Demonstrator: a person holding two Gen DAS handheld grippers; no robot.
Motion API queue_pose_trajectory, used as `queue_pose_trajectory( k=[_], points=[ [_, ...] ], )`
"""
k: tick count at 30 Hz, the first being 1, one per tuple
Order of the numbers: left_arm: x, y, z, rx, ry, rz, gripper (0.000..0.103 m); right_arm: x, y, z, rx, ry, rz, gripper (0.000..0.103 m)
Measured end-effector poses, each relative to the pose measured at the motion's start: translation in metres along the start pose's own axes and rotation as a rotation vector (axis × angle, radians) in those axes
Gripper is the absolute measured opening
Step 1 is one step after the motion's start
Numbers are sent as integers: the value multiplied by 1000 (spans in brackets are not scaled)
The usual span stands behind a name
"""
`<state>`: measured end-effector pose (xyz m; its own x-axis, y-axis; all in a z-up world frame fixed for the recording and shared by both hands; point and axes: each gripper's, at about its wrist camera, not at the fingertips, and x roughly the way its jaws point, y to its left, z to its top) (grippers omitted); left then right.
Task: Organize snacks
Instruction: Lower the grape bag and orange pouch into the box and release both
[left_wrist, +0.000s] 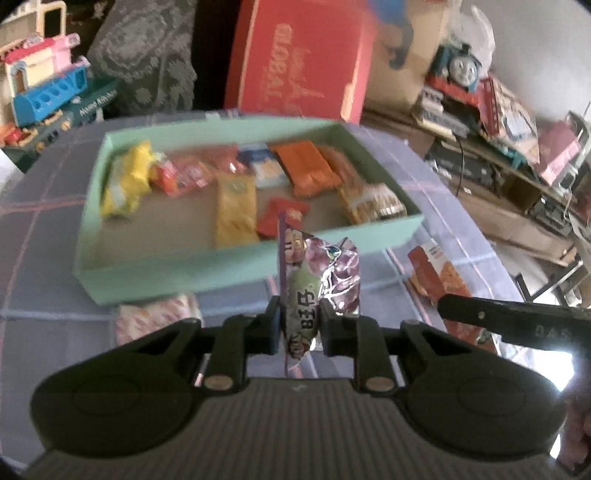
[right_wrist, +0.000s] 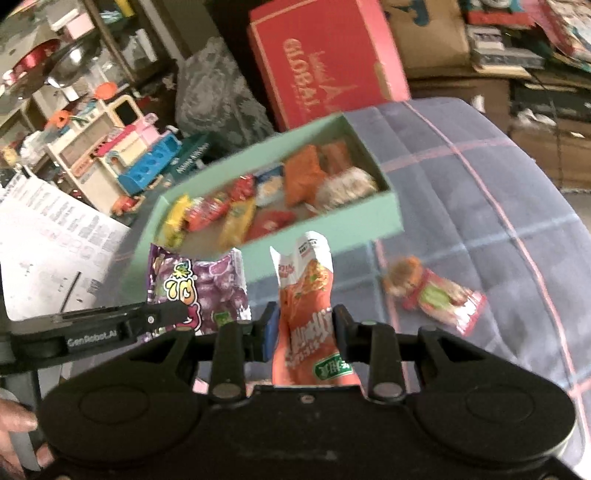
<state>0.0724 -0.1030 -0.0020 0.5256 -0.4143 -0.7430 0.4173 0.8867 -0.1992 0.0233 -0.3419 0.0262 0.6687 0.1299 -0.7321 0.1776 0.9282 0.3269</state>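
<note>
Both views blurred, so most wrapper print is unreadable; the snacks inside the green box (left_wrist: 236, 266) read only as colours: yellow, red, orange, a blue-and-white pack, a pale biscuit pack at the right end; how many lie there I cannot tell. Lower part of each held packet is hidden behind the claw bodies; a person's hand (right_wrist: 16, 432) is cut off at the frame corner.

Left claw (left_wrist: 298, 325): jaws nearly together, clamped on a purple packet (left_wrist: 321, 273), which stands upright, lifted clear of the checked cloth (left_wrist: 436, 206) on the surface, just in front of the box's near wall. Right claw (right_wrist: 304, 328): jaws narrow, clamped on an orange packet (right_wrist: 306, 291), also upright, its torn-looking white top pointing at the box.

Seen from the right wrist, the purple packet (right_wrist: 199, 288) sits just beside the orange one, on its left.

Loose on the cloth: a pale pink packet (left_wrist: 155, 321) partly hidden under the left claw; a red-and-orange packet (left_wrist: 436, 273) partly behind the right claw's finger; a red packet with green (right_wrist: 436, 295) well right of the box. Behind the box, a big red carton (left_wrist: 295, 59).
</note>
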Motion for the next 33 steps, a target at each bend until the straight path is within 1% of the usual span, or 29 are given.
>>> queue_pose_trajectory(
  k=[6,10,13,19,26,27,28,29,30,31,32,33],
  points=[
    [-18,41,26,-43,-55,64,20,21,39,38,-38,-16,80,30],
    [-22,72,42,-73,-74,117,20,51,66,61,-28,5,129,30],
    [-20,96,52,-111,-79,138,20,77,88,74,-33,31,150,30],
    [2,126,61,-148,-51,165,20,124,122,85,-51,84,147,31],
    [24,142,57,-164,-9,190,21,157,138,85,-53,136,137,31],
    [26,144,56,-164,-5,195,22,160,139,86,-51,139,137,34],
    [27,144,56,-163,-4,204,26,163,141,87,-49,138,140,40],
    [26,145,56,-161,-13,219,34,162,141,87,-52,131,137,43],
    [26,145,56,-157,-21,230,43,162,144,88,-62,123,141,54],
    [24,145,56,-157,-32,241,64,162,146,89,-68,114,144,70],
    [22,144,55,-158,-47,254,80,159,147,90,-75,101,145,78],
    [20,142,55,-157,-60,267,85,156,147,90,-82,84,142,92]
  ],
)
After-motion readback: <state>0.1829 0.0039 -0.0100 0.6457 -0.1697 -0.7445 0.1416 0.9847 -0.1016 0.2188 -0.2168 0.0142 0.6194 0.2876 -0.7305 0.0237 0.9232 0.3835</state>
